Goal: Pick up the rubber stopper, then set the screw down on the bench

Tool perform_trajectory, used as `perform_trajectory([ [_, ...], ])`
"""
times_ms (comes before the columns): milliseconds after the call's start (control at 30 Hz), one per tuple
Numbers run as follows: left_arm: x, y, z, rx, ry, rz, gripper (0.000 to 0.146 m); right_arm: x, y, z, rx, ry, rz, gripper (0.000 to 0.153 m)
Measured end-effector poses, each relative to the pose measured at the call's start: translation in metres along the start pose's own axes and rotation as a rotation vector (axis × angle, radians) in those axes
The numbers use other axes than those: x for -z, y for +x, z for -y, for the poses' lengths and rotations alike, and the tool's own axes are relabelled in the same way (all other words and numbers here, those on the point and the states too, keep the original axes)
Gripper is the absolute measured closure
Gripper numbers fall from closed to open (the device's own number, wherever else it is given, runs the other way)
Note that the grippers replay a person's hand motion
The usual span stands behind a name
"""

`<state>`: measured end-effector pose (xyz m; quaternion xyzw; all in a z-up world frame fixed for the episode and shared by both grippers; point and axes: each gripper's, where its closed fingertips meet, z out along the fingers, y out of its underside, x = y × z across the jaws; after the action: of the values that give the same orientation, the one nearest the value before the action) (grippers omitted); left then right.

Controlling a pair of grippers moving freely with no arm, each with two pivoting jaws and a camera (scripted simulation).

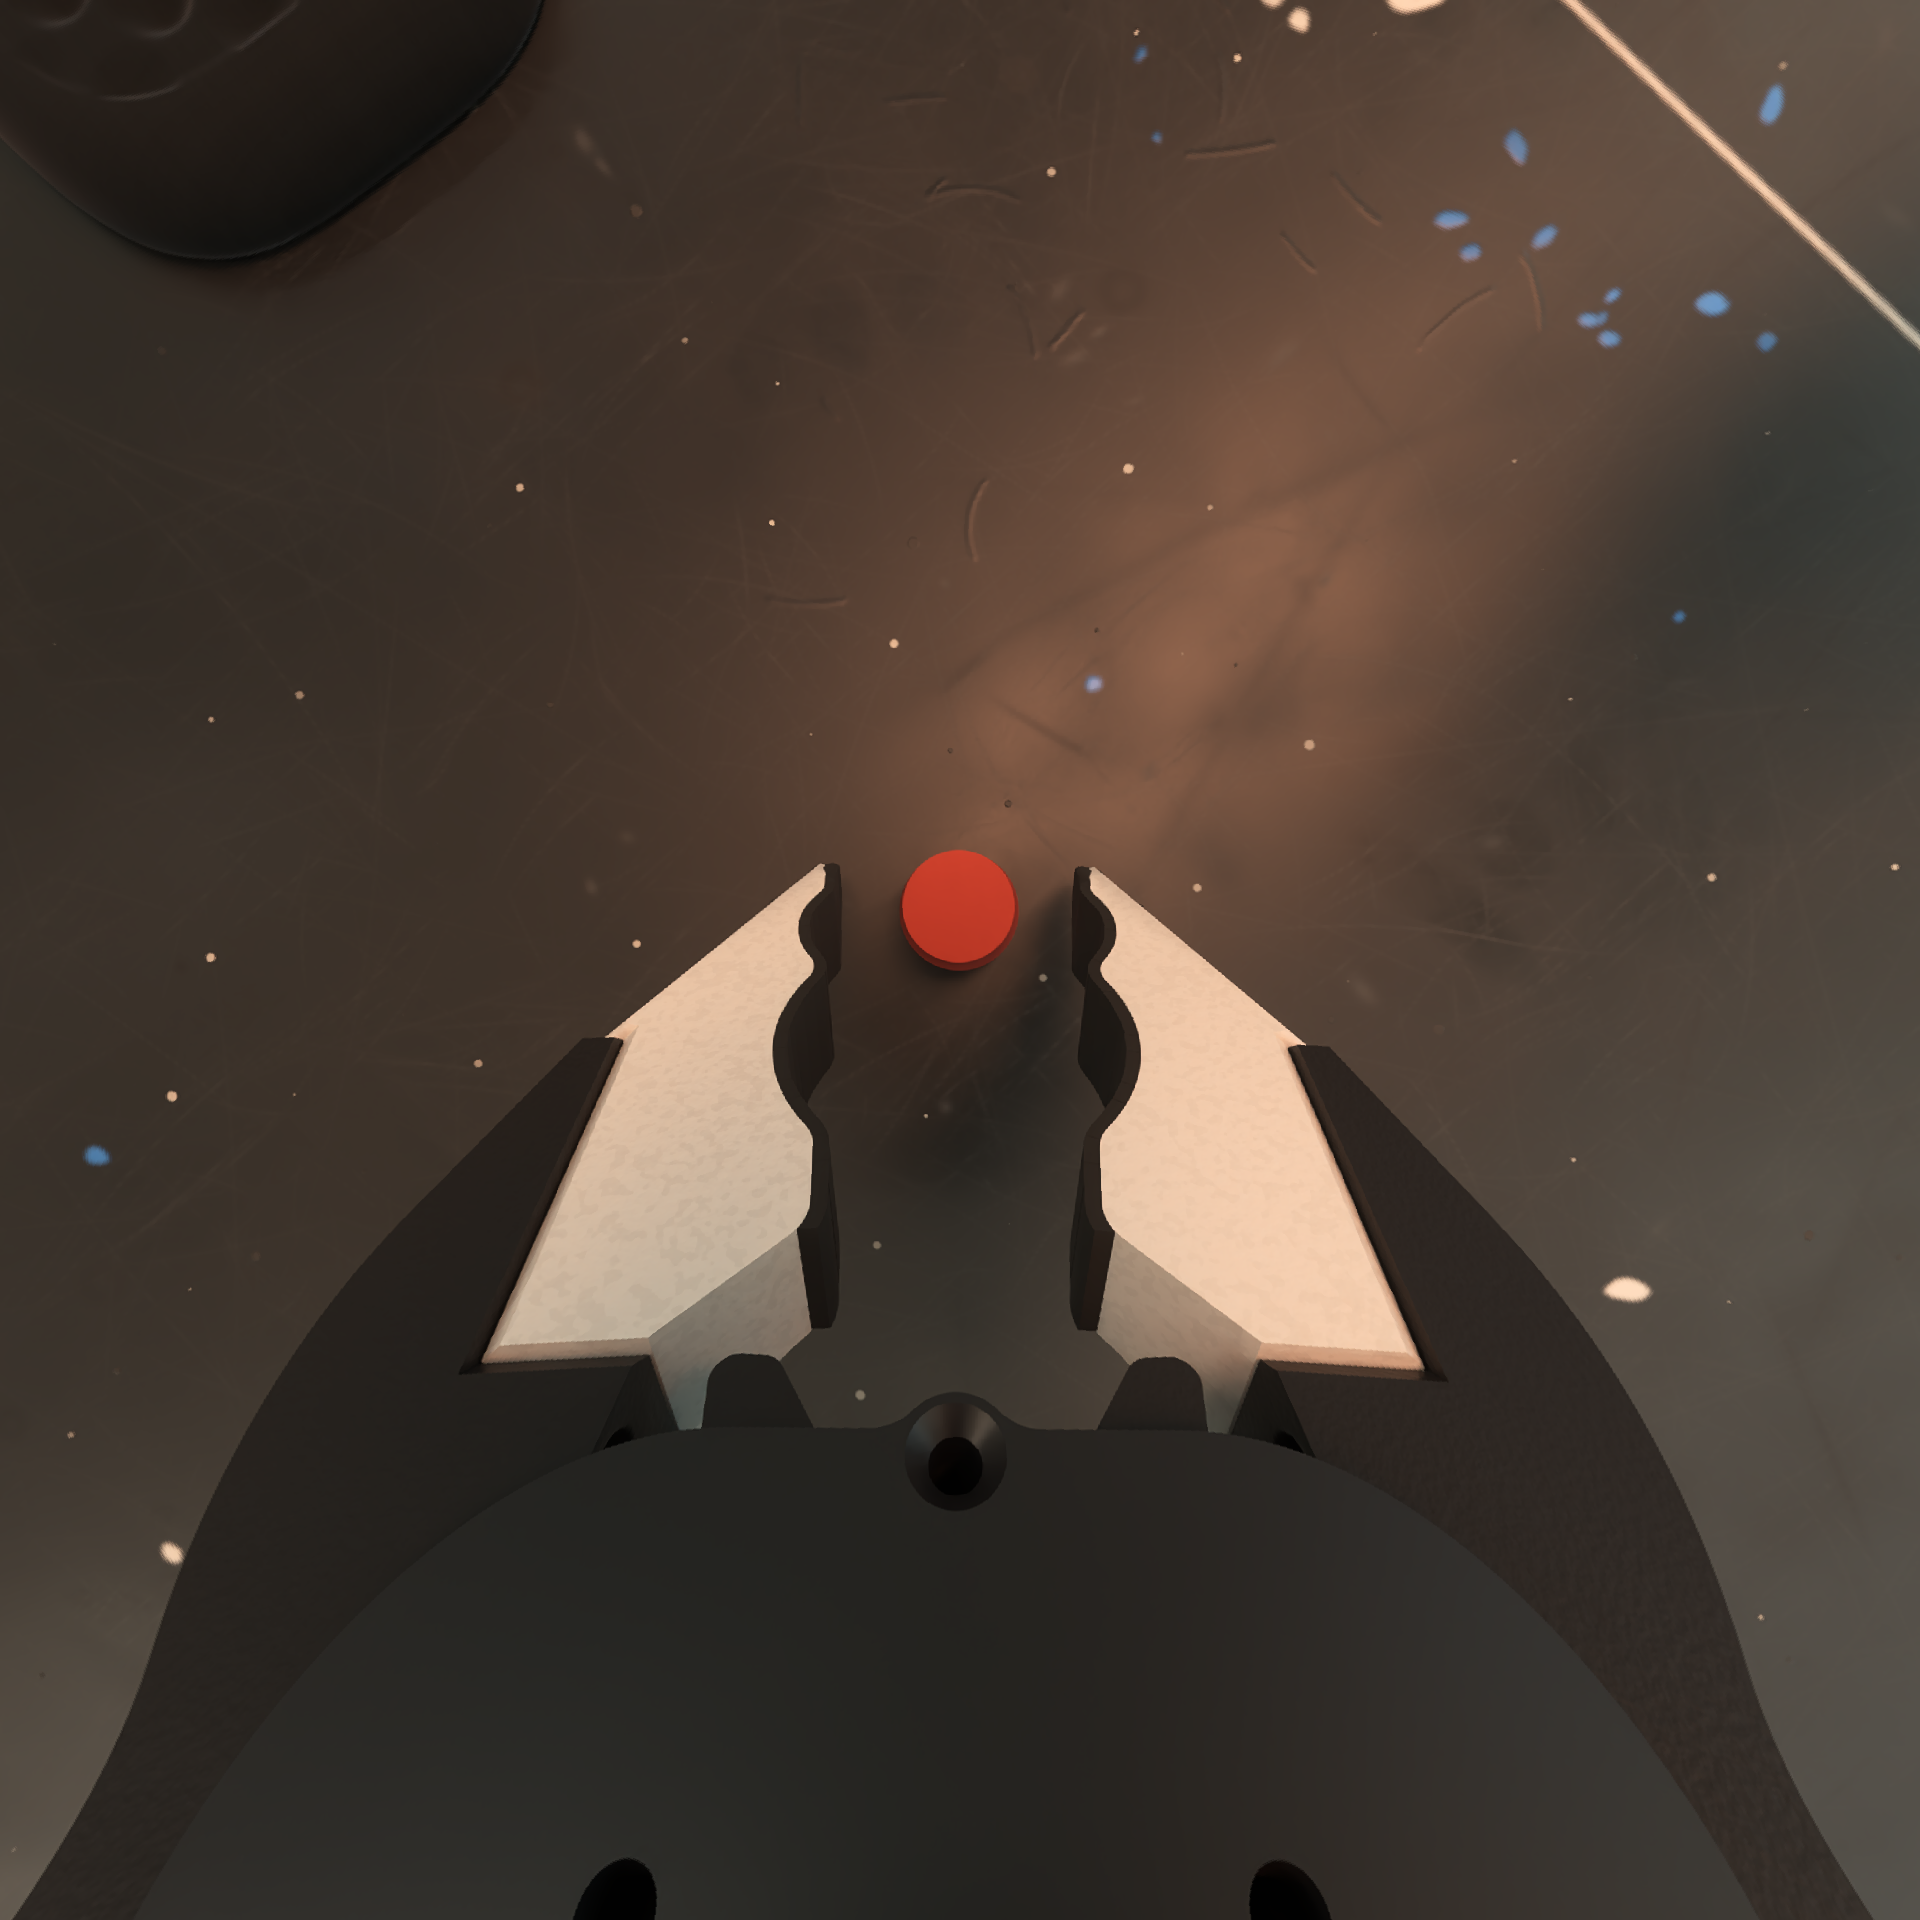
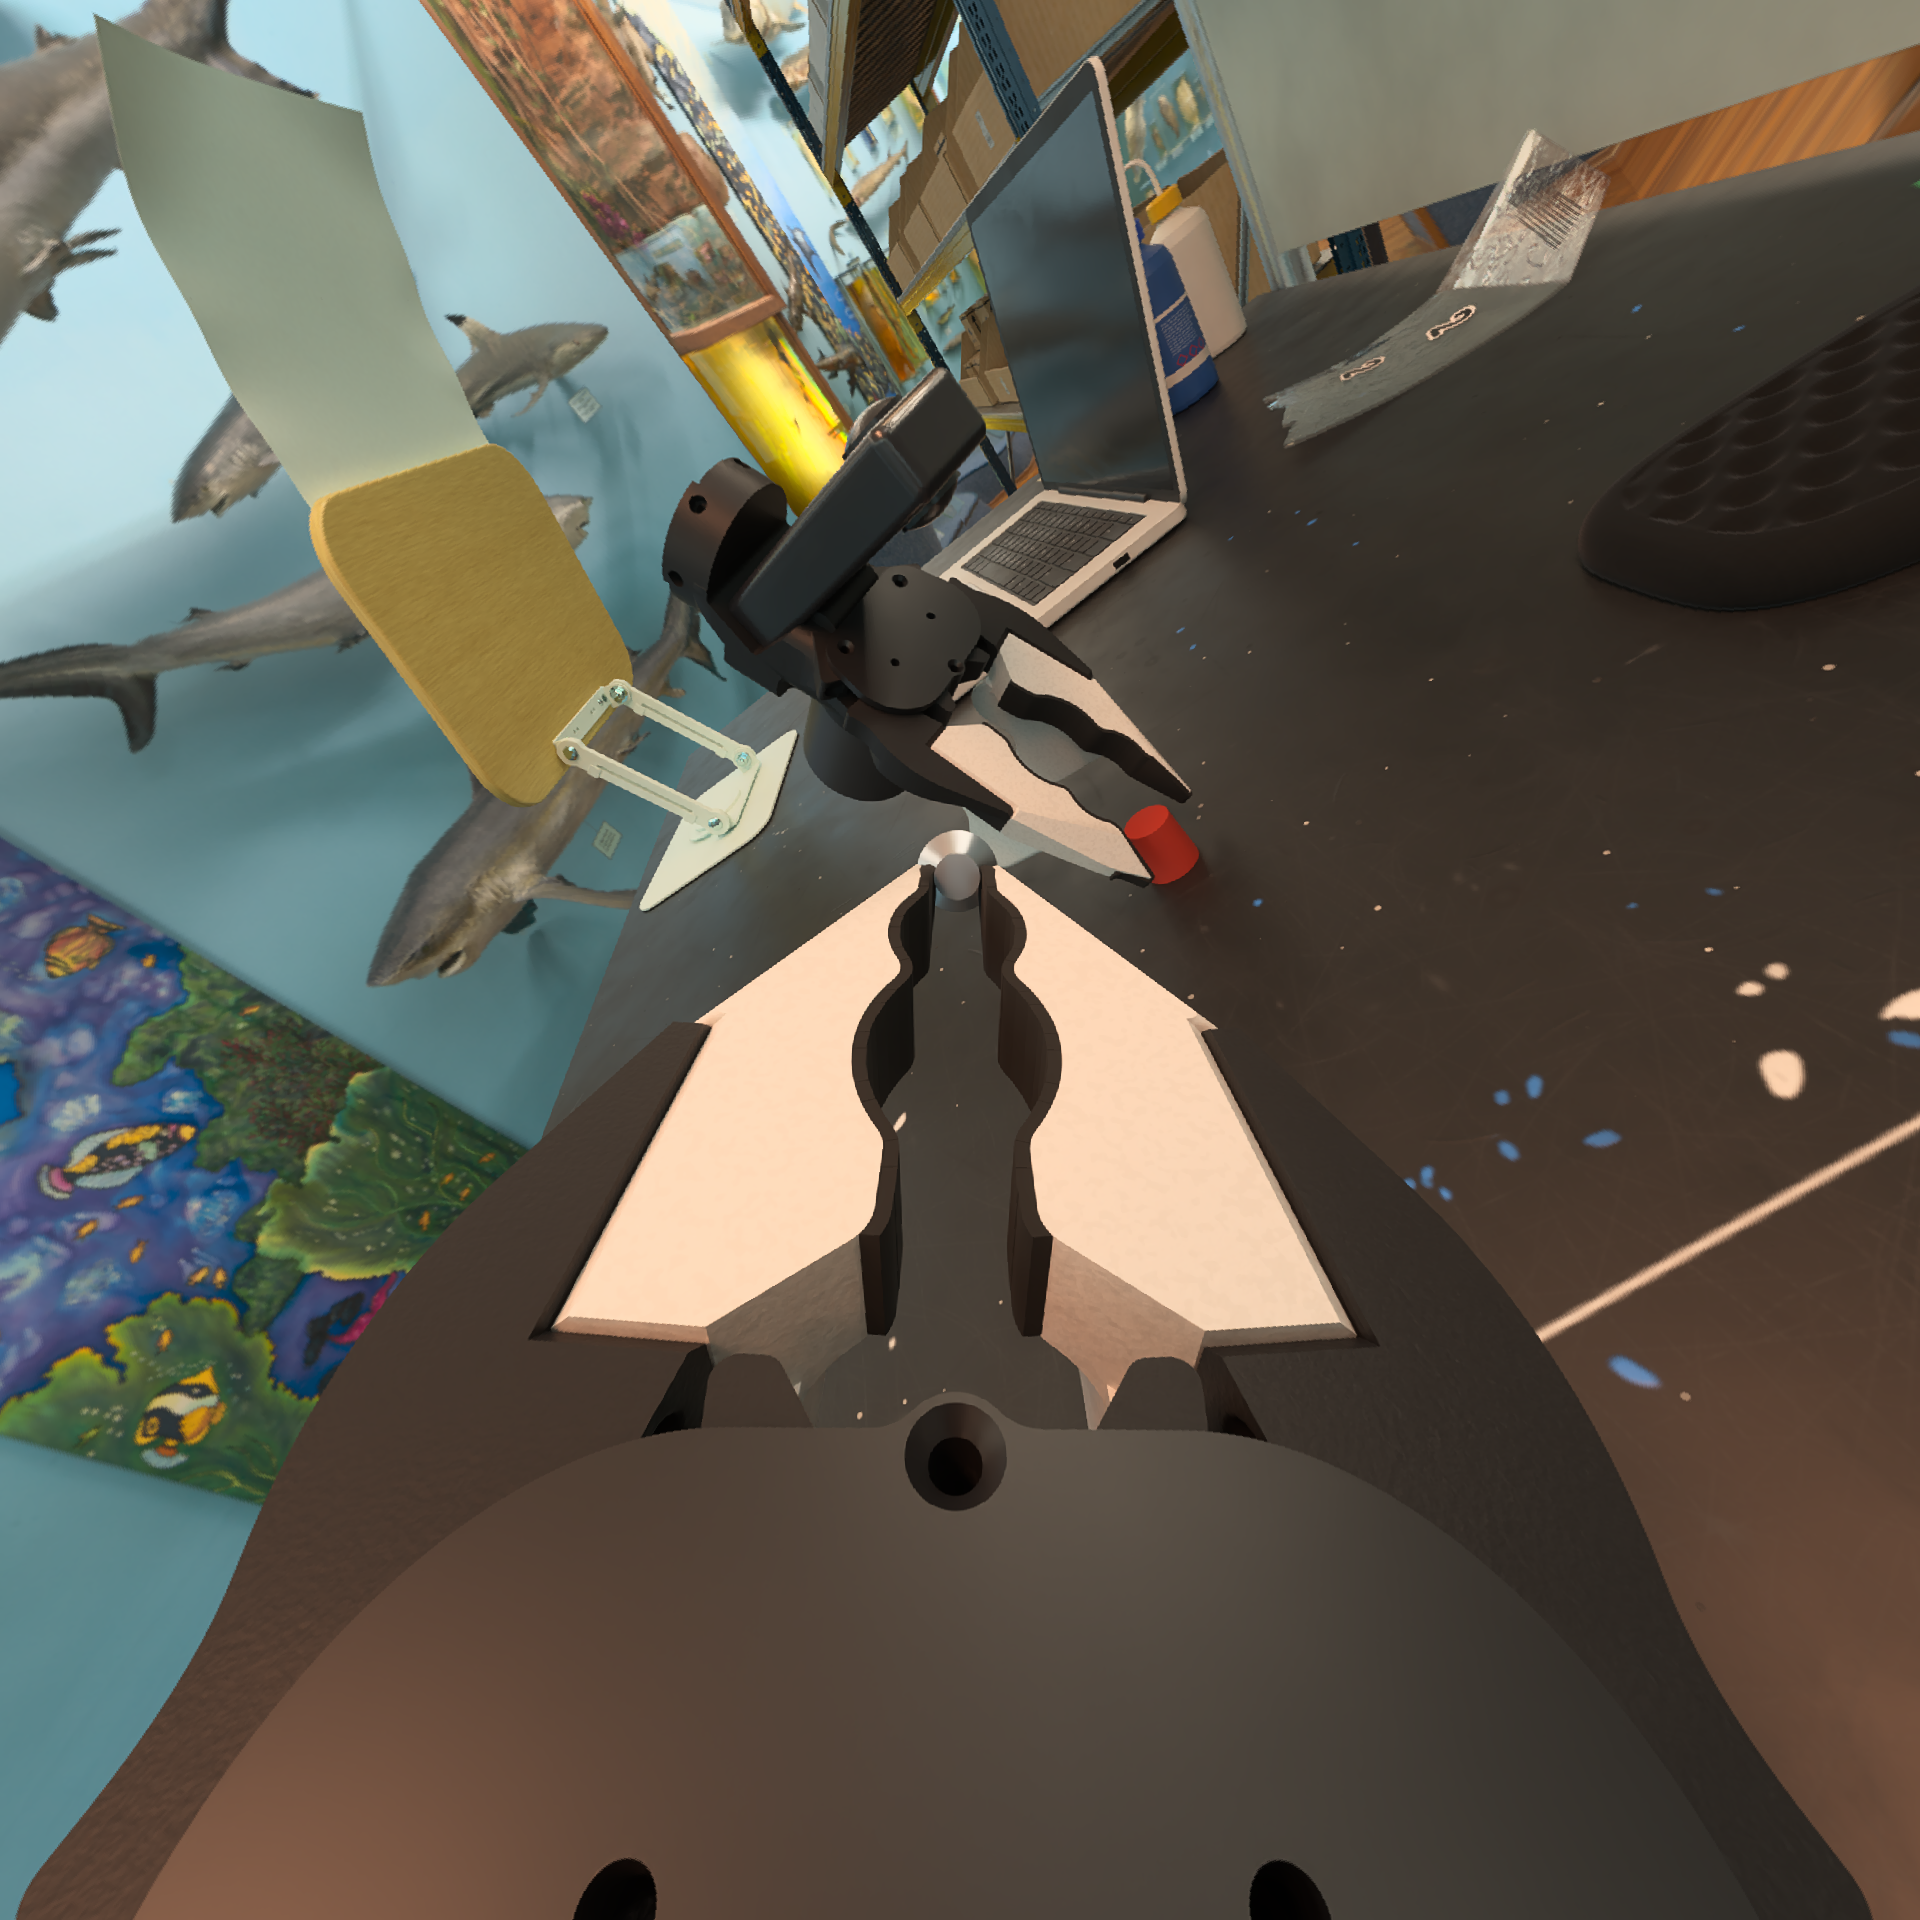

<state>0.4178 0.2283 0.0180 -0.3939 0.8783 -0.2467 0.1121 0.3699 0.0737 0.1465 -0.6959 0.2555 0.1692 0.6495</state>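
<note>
The red rubber stopper (image 1: 958, 906) stands upright on the dark bench (image 1: 1351, 1039). My left gripper (image 1: 956, 878) is open and points down at it, one fingertip on each side, with a small gap to each. The right wrist view shows the same stopper (image 2: 1172, 852) between the left gripper's fingers (image 2: 1081, 842). My right gripper (image 2: 956, 883) is shut on the silver screw (image 2: 954, 860), whose round head sticks out past the fingertips. It is held above the bench near the bench's left edge, just short of the left gripper.
A black ribbed pad (image 2: 1766, 488) lies at the right, and its corner shows in the left wrist view (image 1: 239, 114). An open laptop (image 2: 1081, 416), a blue bottle (image 2: 1179, 332) and a grey brush-like sheet (image 2: 1455, 343) stand farther back. A yellow paddle on a white hinged base (image 2: 717, 831) sits at the bench's left edge.
</note>
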Motion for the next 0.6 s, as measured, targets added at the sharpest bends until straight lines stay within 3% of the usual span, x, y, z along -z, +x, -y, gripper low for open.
perform_trajectory([
  [133, 0.0042, 0.0028, -0.0010, 0.008, 0.014, -0.004, 0.111, 0.0010, -0.0007, -0.0022, -0.004, 0.000, -0.004, 0.145],
  [333, 0.0073, 0.0032, -0.0053, -0.001, -0.003, -0.001, 0.112, 0.0015, -0.0041, -0.0029, 0.000, 0.003, -0.006, 0.145],
  [600, 0.0047, 0.0010, -0.0071, -0.011, -0.015, -0.003, 0.096, 0.0027, -0.0076, -0.0053, 0.000, 0.004, -0.011, 0.145],
])
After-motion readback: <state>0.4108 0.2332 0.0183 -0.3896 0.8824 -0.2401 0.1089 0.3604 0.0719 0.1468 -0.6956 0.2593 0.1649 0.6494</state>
